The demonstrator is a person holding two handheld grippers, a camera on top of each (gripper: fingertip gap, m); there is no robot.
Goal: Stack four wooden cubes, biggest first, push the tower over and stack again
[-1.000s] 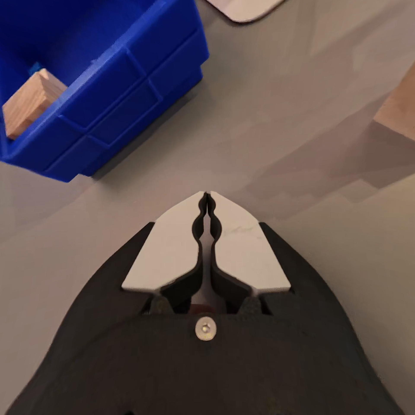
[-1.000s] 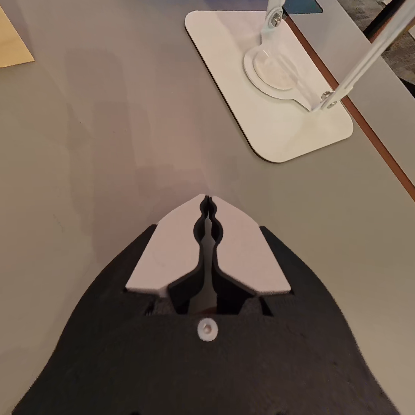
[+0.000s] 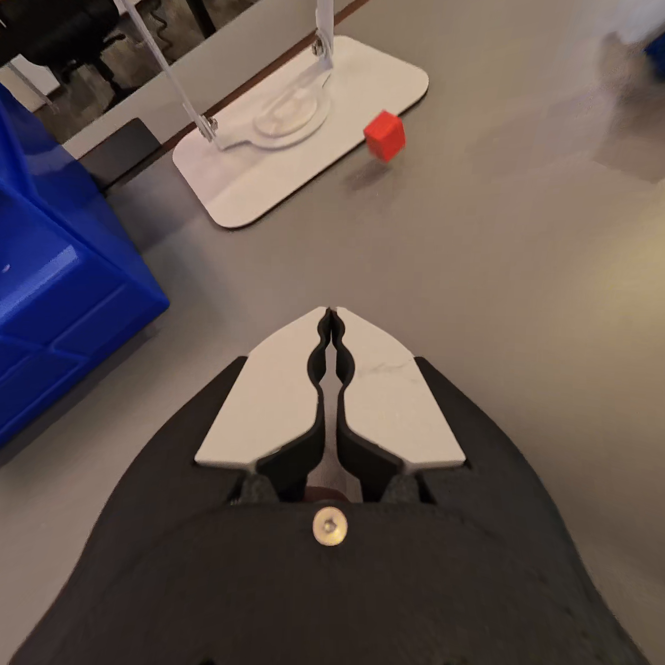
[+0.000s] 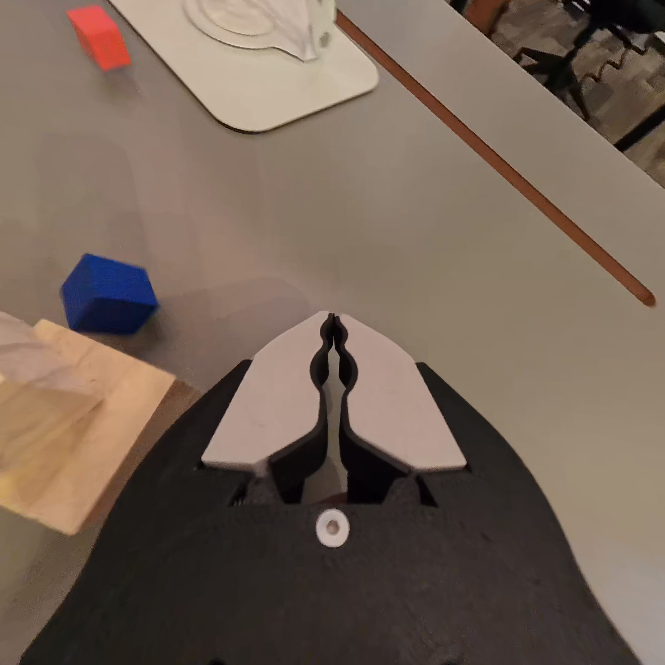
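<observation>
Both my left gripper (image 3: 331, 313) and right gripper (image 4: 333, 318) are pressed together, empty, for pushing; wooden cubes (image 4: 64, 424) blur just left, table (image 4: 360, 234) edge well off right

Blue bin (image 3: 64, 288) at left, white stand base (image 3: 288, 144), red cube (image 3: 385, 139), blue cube (image 4: 108, 298)

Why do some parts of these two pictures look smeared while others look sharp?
Left wrist view: the left claw is crisp, but the red cube and the far right corner are smeared, like motion blur. Right wrist view: the right claw is sharp; the blue cube and wooden block are blurred.
</observation>
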